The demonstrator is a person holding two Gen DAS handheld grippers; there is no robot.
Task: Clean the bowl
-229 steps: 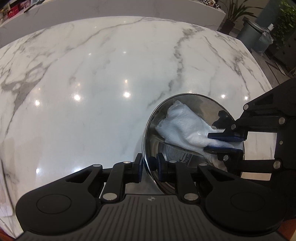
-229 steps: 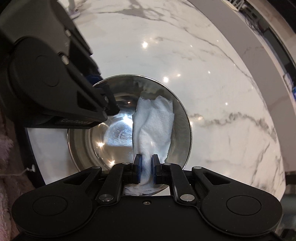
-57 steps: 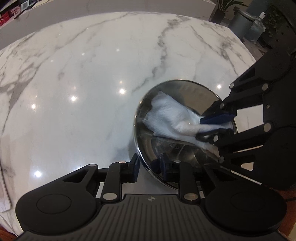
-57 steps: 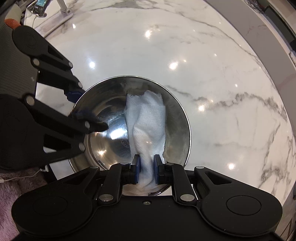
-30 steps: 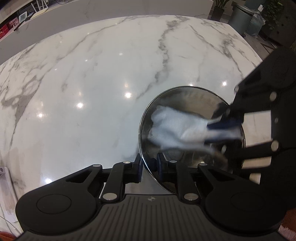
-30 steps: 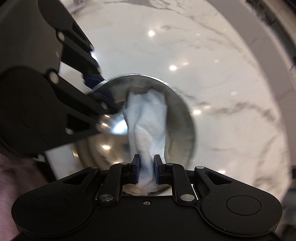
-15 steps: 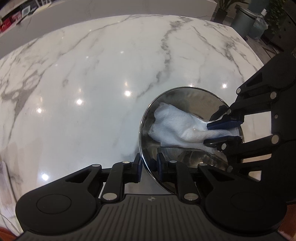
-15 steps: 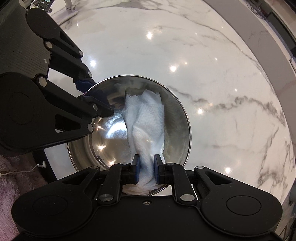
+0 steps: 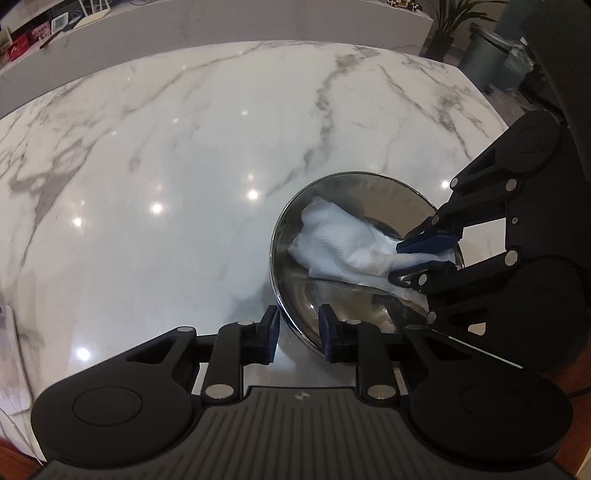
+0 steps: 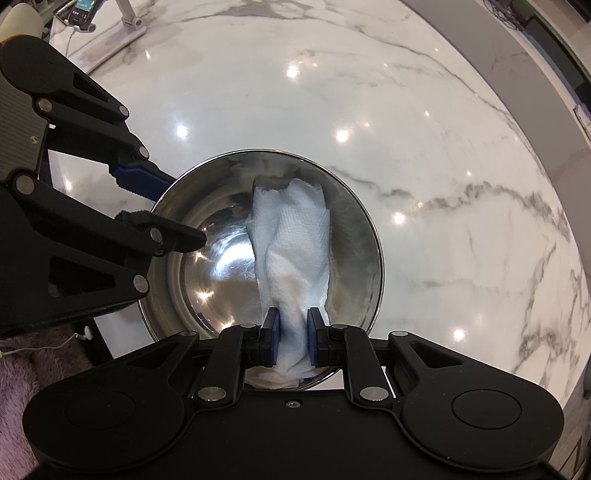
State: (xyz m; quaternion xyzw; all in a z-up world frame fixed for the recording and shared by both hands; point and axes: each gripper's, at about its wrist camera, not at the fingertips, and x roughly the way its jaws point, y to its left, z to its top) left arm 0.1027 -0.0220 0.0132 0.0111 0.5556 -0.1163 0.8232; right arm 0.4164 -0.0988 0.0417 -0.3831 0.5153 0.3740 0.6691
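Observation:
A shiny steel bowl stands on the white marble counter; it also shows in the right wrist view. My left gripper straddles its near rim, one finger outside and one inside, with a gap to the rim. It shows from the side in the right wrist view. My right gripper is shut on a white paper towel that lies against the bowl's inner wall. The towel and right gripper show in the left wrist view.
A phone on a stand sits at the counter's far left corner. A purple fuzzy cloth lies off the near left edge. A grey bin and a potted plant stand beyond the counter.
My left gripper's jaws have widened on the bowl's rim. The towel has slid a little along the bowl's inner wall with my right gripper.

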